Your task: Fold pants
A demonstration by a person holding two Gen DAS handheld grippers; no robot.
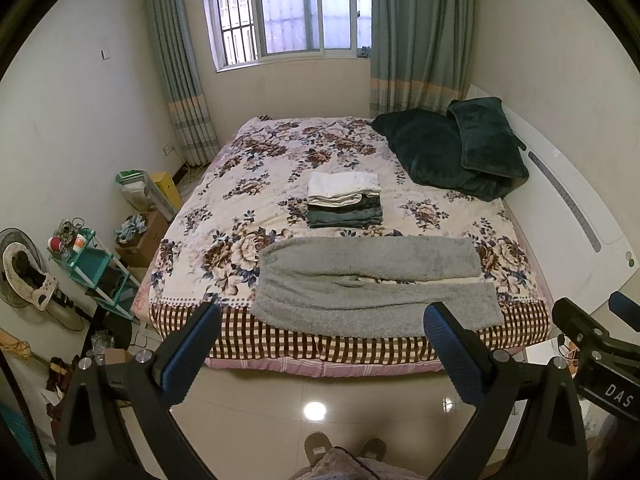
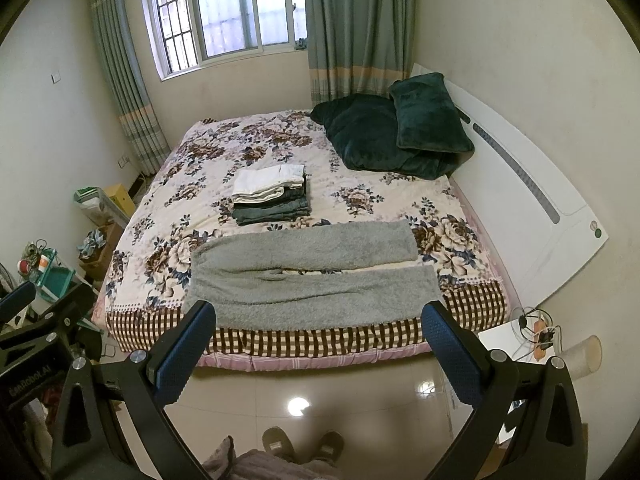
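Grey fuzzy pants [image 1: 372, 284] lie flat across the near edge of the floral bed [image 1: 256, 184], waist to the left, both legs stretched to the right with a narrow gap between them. They also show in the right wrist view [image 2: 312, 280]. My left gripper [image 1: 322, 316] is open and empty, held in the air in front of the bed's near edge. My right gripper [image 2: 320, 316] is open and empty too, at about the same distance. Part of the right gripper shows at the right edge of the left wrist view [image 1: 600, 344].
A stack of folded clothes [image 1: 344, 200], white on top of dark, sits mid-bed behind the pants. Dark green pillows [image 1: 452, 148] lie at the far right by a white headboard [image 1: 568, 200]. A teal shelf [image 1: 100, 268] and boxes stand left of the bed. My slippers [image 1: 344, 450] are on the tiled floor.
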